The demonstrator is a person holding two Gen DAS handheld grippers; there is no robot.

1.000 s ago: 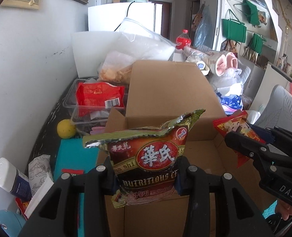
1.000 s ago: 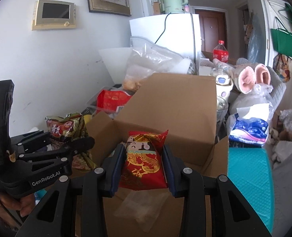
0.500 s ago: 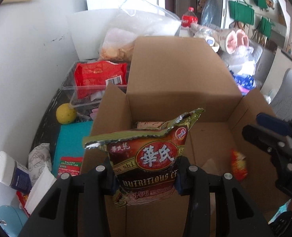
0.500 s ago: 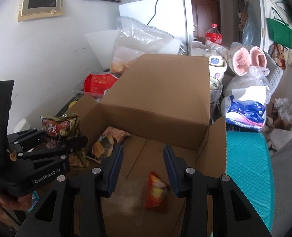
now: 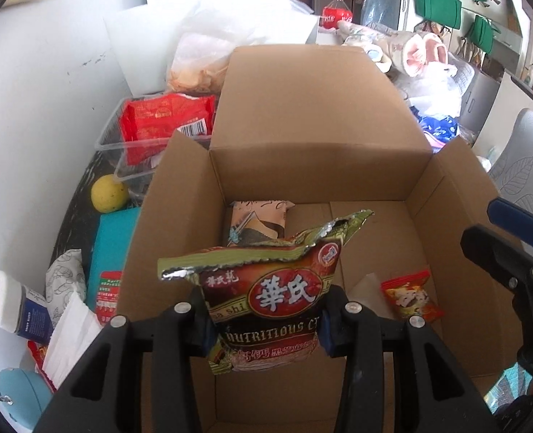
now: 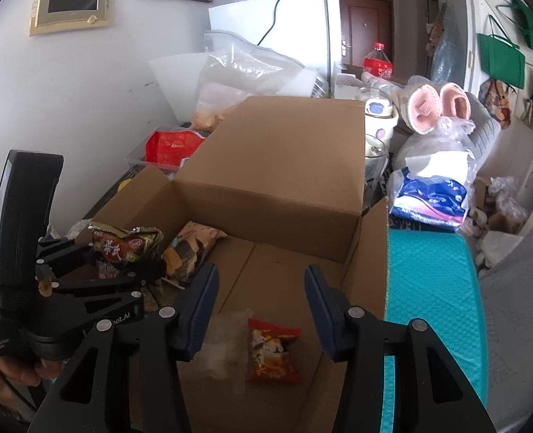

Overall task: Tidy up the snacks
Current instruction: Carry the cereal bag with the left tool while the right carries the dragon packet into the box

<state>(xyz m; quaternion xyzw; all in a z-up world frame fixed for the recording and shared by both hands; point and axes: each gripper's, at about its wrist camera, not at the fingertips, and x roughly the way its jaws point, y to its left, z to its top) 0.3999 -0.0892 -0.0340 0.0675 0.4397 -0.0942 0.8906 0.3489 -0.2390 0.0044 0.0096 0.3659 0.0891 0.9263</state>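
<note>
An open cardboard box (image 5: 374, 187) (image 6: 277, 216) stands in front of me. My left gripper (image 5: 266, 321) is shut on a brown and green snack bag (image 5: 266, 288) and holds it upright over the box's near left part; the bag also shows in the right wrist view (image 6: 122, 249). My right gripper (image 6: 259, 306) is open and empty above the box floor. A small red snack packet (image 6: 271, 350) (image 5: 410, 299) lies on the floor below it, beside a clear packet (image 6: 226, 346). A patterned snack bag (image 5: 257, 222) (image 6: 190, 249) lies at the back left of the box.
A clear tub (image 5: 122, 144) with a red snack bag (image 5: 165, 126) sits left of the box by the wall, with a yellow ball (image 5: 109, 193) and a white bottle (image 5: 17, 306). A teal padded mat (image 6: 432, 310) lies right of the box. Bags and a cola bottle (image 6: 376, 59) stand behind.
My right gripper opened and the red packet dropped onto the box floor. My left gripper moved forward over the box with its bag still held.
</note>
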